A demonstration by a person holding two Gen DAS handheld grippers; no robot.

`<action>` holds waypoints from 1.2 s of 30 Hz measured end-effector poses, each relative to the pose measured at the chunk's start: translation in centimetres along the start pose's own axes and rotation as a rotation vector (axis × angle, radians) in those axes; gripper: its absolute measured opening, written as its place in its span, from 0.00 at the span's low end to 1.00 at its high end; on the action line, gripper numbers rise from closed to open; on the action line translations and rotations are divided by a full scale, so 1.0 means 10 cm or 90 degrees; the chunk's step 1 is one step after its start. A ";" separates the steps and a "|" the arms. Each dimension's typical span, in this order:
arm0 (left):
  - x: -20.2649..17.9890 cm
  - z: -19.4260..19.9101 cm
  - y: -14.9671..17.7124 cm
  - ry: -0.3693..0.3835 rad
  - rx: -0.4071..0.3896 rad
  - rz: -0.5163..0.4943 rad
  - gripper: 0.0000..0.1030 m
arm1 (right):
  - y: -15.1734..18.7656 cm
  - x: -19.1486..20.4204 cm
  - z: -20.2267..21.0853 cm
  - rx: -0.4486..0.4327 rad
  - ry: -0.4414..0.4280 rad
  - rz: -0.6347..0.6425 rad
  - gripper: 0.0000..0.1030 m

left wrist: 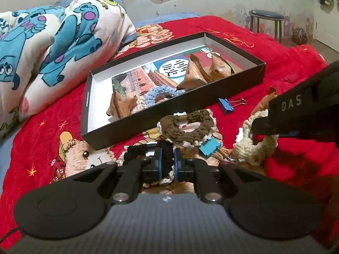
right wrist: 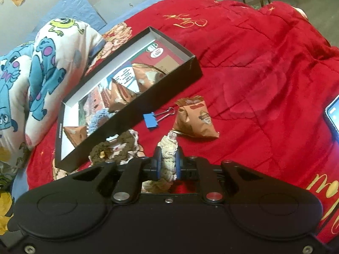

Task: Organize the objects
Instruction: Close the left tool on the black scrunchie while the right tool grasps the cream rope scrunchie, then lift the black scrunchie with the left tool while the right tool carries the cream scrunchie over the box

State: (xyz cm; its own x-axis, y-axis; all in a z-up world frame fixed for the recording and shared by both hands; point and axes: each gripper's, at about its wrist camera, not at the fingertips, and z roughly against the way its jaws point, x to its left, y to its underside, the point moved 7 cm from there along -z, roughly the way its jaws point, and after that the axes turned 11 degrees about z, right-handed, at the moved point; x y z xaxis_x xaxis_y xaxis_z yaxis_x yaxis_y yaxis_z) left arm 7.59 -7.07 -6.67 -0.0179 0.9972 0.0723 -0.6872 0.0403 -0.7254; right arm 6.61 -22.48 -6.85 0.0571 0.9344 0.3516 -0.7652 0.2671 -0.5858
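Observation:
My left gripper (left wrist: 168,160) is shut on a black crocheted scrunchie (left wrist: 142,150) with a white edge, low on the red bedspread. Just beyond it lies a brown scrunchie (left wrist: 186,128). At the right of the left wrist view, my right gripper (left wrist: 262,130) is clamped on a cream scrunchie (left wrist: 252,148). The right wrist view shows the same gripper (right wrist: 168,160) shut on the cream scrunchie (right wrist: 167,148). An open black box (left wrist: 169,110) holds a book, brown snack packets and a light blue scrunchie (left wrist: 161,93). The box (right wrist: 127,114) sits left of the right gripper.
A brown snack packet (right wrist: 195,120) and a blue binder clip (right wrist: 151,121) lie on the bedspread by the box. A second blue clip (left wrist: 209,150) lies near the brown scrunchie. A cartoon-print blanket (left wrist: 63,42) is heaped at the left. A phone (right wrist: 333,116) lies at the right edge.

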 end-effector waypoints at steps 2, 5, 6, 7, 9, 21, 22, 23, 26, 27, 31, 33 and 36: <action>0.03 0.03 -0.03 -0.005 -0.011 0.014 0.13 | -0.01 0.02 0.03 -0.009 -0.011 -0.001 0.13; 0.08 0.06 -0.08 -0.005 -0.021 0.031 0.13 | -0.04 0.06 0.07 -0.028 -0.029 0.000 0.13; 0.10 0.07 -0.09 -0.005 -0.023 0.040 0.13 | -0.05 0.07 0.09 -0.034 -0.038 -0.001 0.13; 0.12 0.07 -0.10 -0.005 -0.024 0.048 0.13 | -0.07 0.08 0.11 -0.040 -0.046 -0.003 0.13; 0.15 0.07 -0.13 -0.001 -0.023 0.060 0.13 | -0.09 0.10 0.14 -0.053 -0.062 -0.005 0.13; 0.20 0.14 -0.22 -0.011 -0.045 0.067 0.13 | -0.10 0.27 0.19 -0.074 -0.094 0.021 0.13; 0.20 0.14 -0.22 -0.010 -0.046 0.068 0.13 | -0.10 0.28 0.19 -0.076 -0.096 0.023 0.13; 0.21 0.14 -0.23 -0.011 -0.046 0.068 0.13 | -0.10 0.29 0.20 -0.079 -0.094 0.027 0.13; 0.25 0.13 -0.25 -0.028 -0.048 0.066 0.13 | -0.11 0.36 0.25 -0.101 -0.083 0.053 0.13; 0.26 0.13 -0.26 -0.027 -0.049 0.071 0.13 | -0.12 0.39 0.27 -0.106 -0.091 0.054 0.13; 0.32 0.15 -0.30 -0.024 -0.058 0.089 0.13 | -0.16 0.51 0.34 -0.132 -0.110 0.079 0.13; 0.34 0.18 -0.33 -0.022 -0.067 0.097 0.13 | -0.17 0.56 0.37 -0.142 -0.117 0.090 0.13; 0.40 0.24 -0.41 -0.025 -0.087 0.109 0.13 | -0.21 0.64 0.43 -0.159 -0.137 0.102 0.13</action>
State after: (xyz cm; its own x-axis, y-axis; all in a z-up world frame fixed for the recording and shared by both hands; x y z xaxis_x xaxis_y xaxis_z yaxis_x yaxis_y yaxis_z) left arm 8.60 -3.40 -1.74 -0.1562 0.9871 -0.0357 -0.5670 -0.1192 -0.8150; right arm 5.87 -18.05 -0.25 -0.2077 0.9052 0.3707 -0.5721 0.1950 -0.7967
